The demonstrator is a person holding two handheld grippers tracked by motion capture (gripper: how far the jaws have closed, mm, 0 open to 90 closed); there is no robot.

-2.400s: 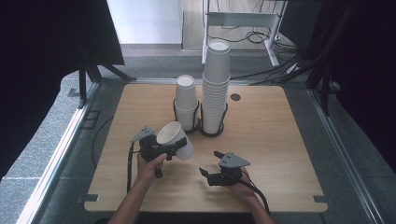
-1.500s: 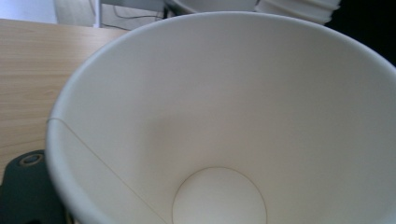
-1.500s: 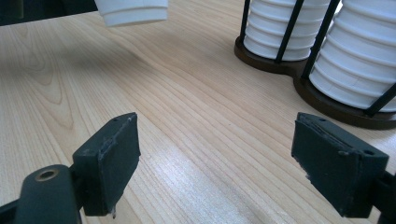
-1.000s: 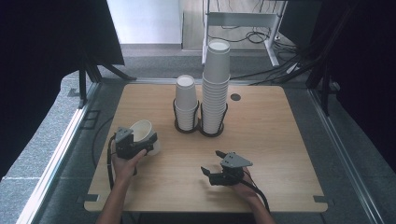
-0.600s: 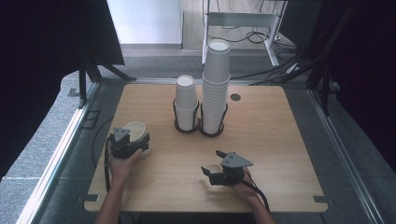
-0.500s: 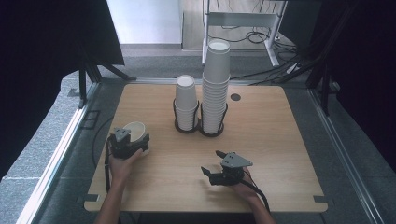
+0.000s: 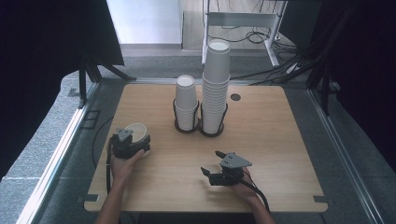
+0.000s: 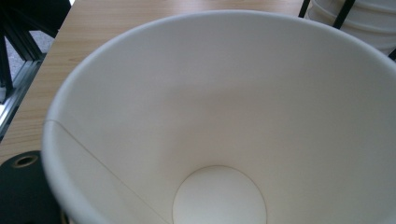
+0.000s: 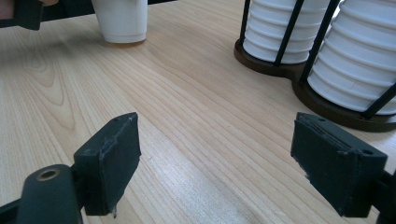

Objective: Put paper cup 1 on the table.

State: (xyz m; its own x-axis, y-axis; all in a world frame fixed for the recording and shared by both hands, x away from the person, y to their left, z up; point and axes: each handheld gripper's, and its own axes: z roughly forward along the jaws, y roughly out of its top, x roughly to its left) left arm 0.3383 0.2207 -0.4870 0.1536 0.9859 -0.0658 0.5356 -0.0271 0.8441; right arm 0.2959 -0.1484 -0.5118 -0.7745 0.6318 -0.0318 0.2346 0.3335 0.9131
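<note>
Wooden table (image 7: pixel 280 140), pale grain, rounded corners. Grey carpet floor (image 7: pixel 56 149) around it. Black curtains (image 7: pixel 42 42) at both sides. White metal frame (image 7: pixel 243 21) behind, loose cables (image 7: pixel 243 49) beneath. Even, soft light.

This looks like a lab or test room set up for recording, not a home or a kitchen. A plain wooden tabletop (image 7: pixel 261 140) stands alone on grey carpet (image 7: pixel 46 154), with dark curtains (image 7: pixel 42 51) hung left and right of the tabletop like a booth. Black stand legs (image 7: pixel 91 70) rise beside the tabletop's far left corner. Beyond the tabletop's far edge a white metal frame (image 7: pixel 238 21) stands over loose cables (image 7: pixel 247 35) on the floor. A metal rail (image 7: pixel 56 158) runs along the tabletop's left side. On the tabletop sit two stacks of paper cups (image 7: pixel 215 84) in a dark wire holder (image 7: pixel 201 128), laid out as props.
</note>
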